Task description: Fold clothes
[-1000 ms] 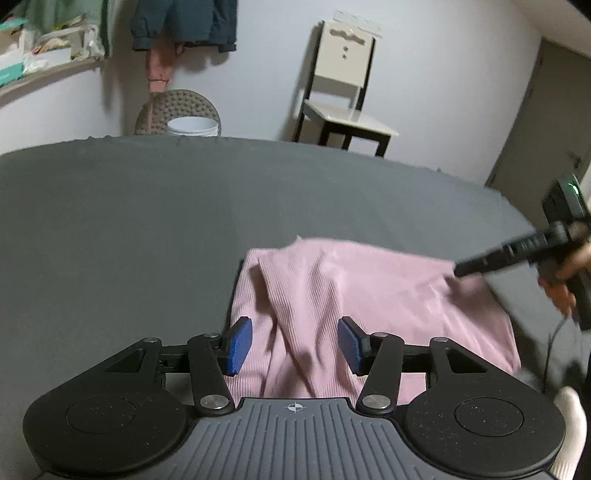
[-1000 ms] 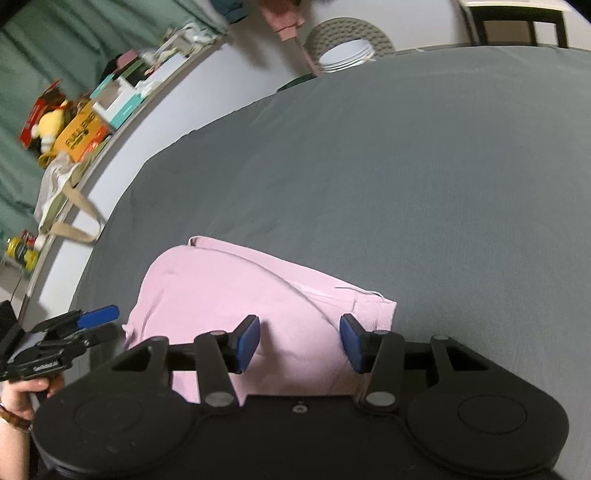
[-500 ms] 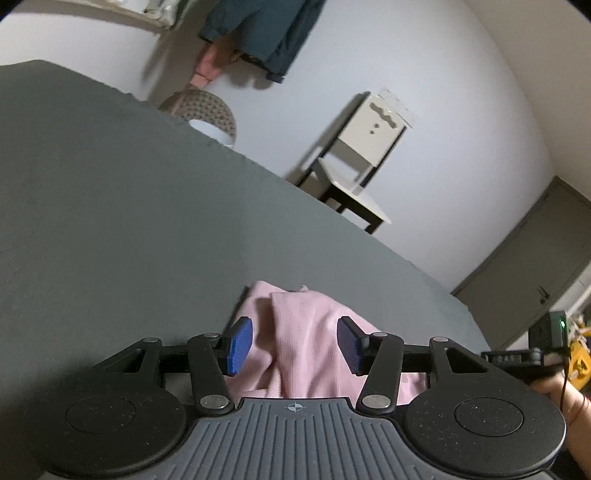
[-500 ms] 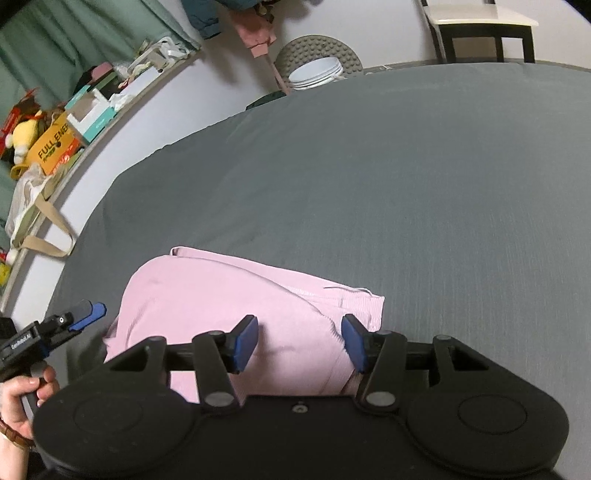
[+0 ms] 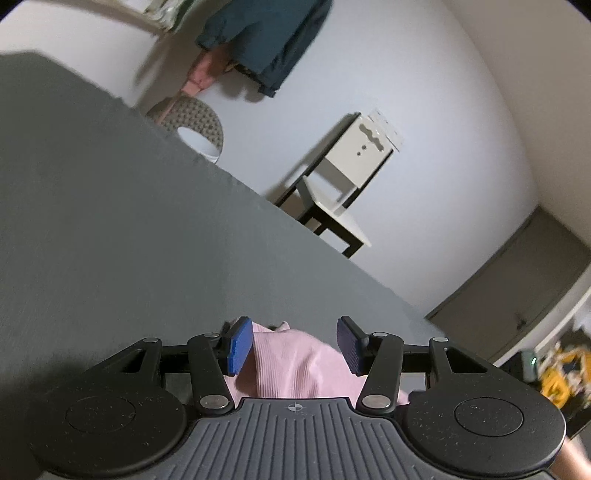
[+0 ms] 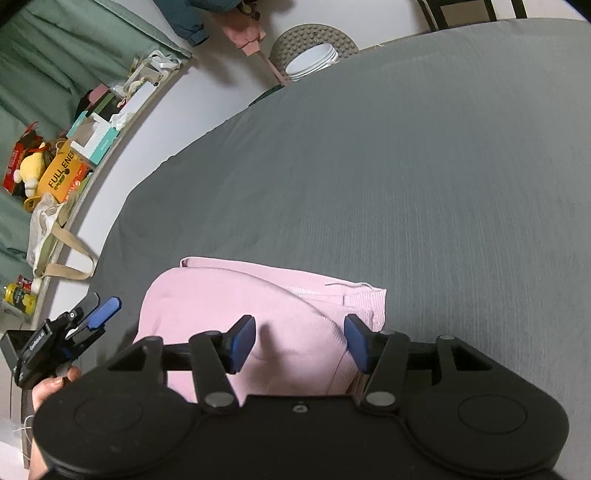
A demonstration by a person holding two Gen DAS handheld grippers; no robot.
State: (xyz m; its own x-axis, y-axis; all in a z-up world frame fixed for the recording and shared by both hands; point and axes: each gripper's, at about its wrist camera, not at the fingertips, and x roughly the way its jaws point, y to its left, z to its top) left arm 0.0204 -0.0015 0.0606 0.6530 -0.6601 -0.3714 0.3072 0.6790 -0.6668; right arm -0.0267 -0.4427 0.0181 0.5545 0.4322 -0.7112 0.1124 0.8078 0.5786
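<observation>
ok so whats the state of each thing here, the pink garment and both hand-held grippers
pink garment: folded into a compact bundle, lying flat on the grey bed cover, not gripped
left hand-held gripper: open, empty, held in a hand beside the garment's left edge
right hand-held gripper: open, empty, fingers apart above the garment's near side

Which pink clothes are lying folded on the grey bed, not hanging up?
The pink ribbed garment below the right gripper lies on the grey bed. The other pink piece hangs by the wall.
</observation>
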